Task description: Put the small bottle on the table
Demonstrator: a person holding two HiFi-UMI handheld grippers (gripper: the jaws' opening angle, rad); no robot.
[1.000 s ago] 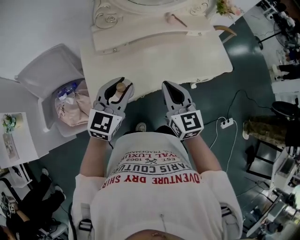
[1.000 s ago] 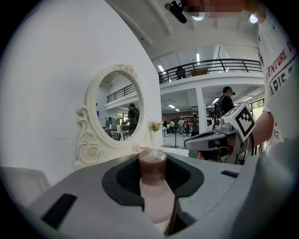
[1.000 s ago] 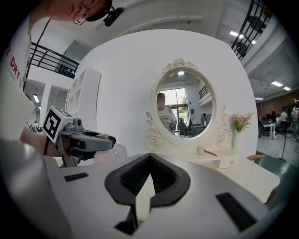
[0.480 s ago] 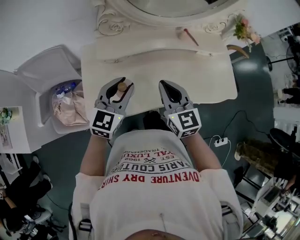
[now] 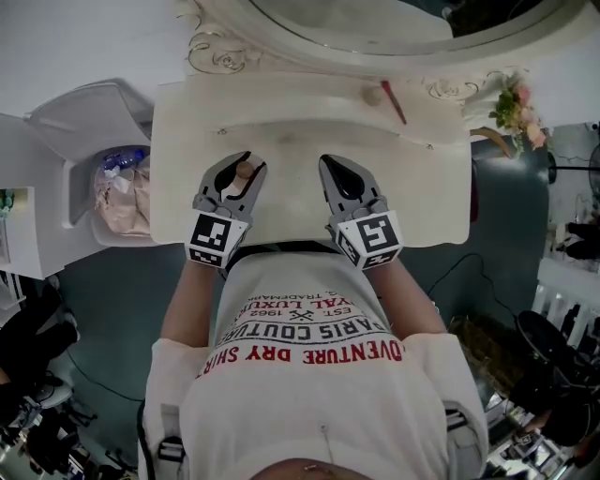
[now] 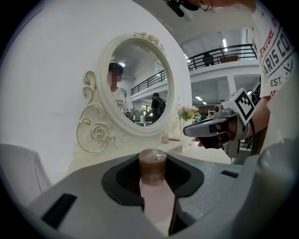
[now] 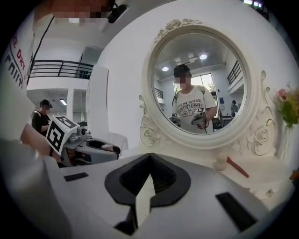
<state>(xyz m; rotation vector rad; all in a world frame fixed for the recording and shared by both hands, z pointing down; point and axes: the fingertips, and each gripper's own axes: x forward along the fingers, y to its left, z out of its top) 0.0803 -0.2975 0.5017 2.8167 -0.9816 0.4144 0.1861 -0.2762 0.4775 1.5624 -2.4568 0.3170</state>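
- A white bin (image 5: 77,183) stands on the floor left of the desk (image 5: 291,202), with its lid up. It has bags and a plastic bottle in it. It is well apart from the claws and has no part in this job.
- The left claw (image 5: 234,173) is pinching the small bottle (image 6: 152,169). The pale body sits between the two dark pads and the brown cap sticks up above them.
- The bottle is held with its cap up. I think this is so it can go down on its flat bottom and stand by itself.
- The bottle is up in the air over the front part of the desk, so it is not on the desk yet. The claw has to go down first and then let go.
- The spot of desk under and between the claws is bare, so nothing is in the way there.
- The right claw (image 5: 330,169) is pressed together with nothing in it. It hangs beside the left one, near but not touching, and I think it is just waiting.
- Behind them a big round mirror (image 5: 375,28) stands at the back of the desk.
- A red stick (image 5: 394,101) lies in front of the mirror, far from the bottle.
- Pink flowers (image 5: 518,111) sit at the right end.
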